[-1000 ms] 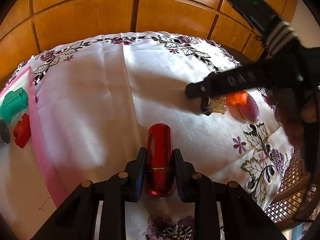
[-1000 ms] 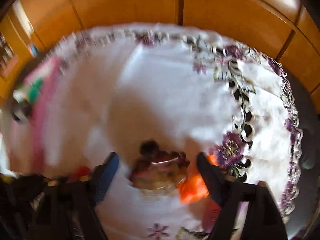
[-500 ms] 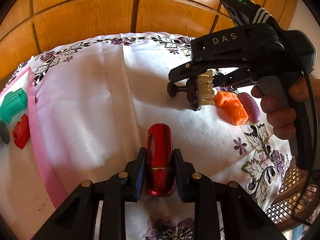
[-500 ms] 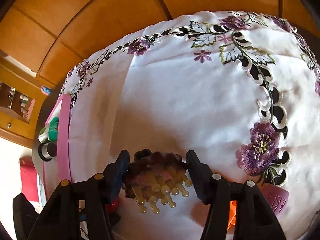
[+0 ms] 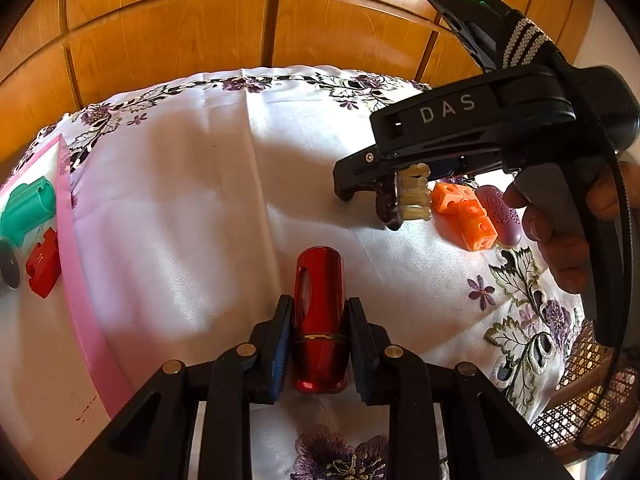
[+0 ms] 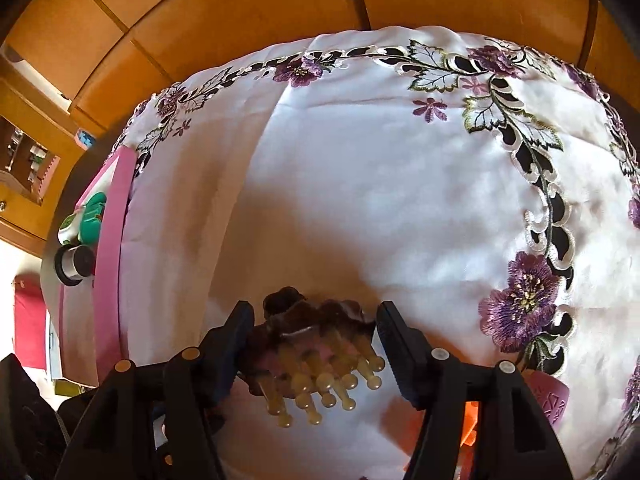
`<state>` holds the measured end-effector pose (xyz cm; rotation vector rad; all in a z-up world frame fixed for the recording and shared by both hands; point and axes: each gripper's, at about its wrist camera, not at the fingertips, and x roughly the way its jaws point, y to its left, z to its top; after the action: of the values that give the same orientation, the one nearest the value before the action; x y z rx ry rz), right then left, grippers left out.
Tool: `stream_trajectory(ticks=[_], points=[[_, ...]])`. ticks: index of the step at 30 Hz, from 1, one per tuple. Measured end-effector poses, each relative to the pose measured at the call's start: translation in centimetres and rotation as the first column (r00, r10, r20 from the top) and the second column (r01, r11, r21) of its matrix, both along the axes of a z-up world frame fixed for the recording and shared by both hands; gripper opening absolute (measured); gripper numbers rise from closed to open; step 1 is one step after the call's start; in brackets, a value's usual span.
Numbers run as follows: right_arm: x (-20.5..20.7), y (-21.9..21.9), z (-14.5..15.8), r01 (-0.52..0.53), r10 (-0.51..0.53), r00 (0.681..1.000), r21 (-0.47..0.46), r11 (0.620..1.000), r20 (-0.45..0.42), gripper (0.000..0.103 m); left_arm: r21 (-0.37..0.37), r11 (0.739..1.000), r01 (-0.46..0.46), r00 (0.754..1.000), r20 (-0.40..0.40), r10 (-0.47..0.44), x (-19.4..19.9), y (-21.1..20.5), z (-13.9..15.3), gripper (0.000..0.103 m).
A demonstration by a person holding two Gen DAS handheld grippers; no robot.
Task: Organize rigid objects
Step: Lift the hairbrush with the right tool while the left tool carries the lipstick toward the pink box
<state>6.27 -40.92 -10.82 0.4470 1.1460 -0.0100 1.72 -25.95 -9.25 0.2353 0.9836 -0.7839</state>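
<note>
My left gripper (image 5: 318,306) is shut on a shiny red tube (image 5: 320,272) that lies lengthwise between its fingers, low over the white embroidered cloth (image 5: 192,240). To the right, a hand holds my right gripper (image 5: 384,196) above the cloth with a brown brush (image 5: 404,196) with yellowish bristles in it. In the right wrist view that brush (image 6: 316,344) sits between the fingers of the right gripper (image 6: 312,316), bristles toward the camera. The jaws are opening slightly while the pads still carry it.
A pink-rimmed tray (image 5: 76,280) at the left edge holds a green piece (image 5: 28,208), a red block (image 5: 44,268) and a black round thing (image 5: 10,264). An orange block (image 5: 464,216) and a mauve oval (image 5: 500,216) lie on the cloth at right. Wooden panels stand behind.
The right gripper has risen from beside the orange block with the brush between its fingers and has rolled. The left gripper and red tube have not moved.
</note>
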Motion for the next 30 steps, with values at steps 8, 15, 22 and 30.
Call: stream_trajectory(ticks=[8,15,22,30], points=[[-0.7,2.0,-0.1,-0.083,0.083,0.996,-0.19,0.978,-0.011,0.059,0.0,1.0,-0.002,1.0,0.005,0.002,-0.1,0.0,0.1,0.026],[-0.3,2.4,-0.9,-0.118,0.112,0.993,-0.225,0.967,-0.039,0.06,0.006,1.0,-0.003,1.0,0.016,0.003,-0.3,0.0,0.2,0.026],[-0.3,2.9,-1.0,-0.133,0.129,0.991,-0.261,0.956,-0.034,0.059,0.016,1.0,-0.007,1.0,0.029,0.006,-0.4,0.0,0.3,0.026],[-0.1,3.7,-1.1,-0.149,0.149,0.989,-0.31,0.939,-0.025,0.059,0.025,1.0,-0.015,0.999,0.047,0.014,-0.8,0.4,0.7,0.026]])
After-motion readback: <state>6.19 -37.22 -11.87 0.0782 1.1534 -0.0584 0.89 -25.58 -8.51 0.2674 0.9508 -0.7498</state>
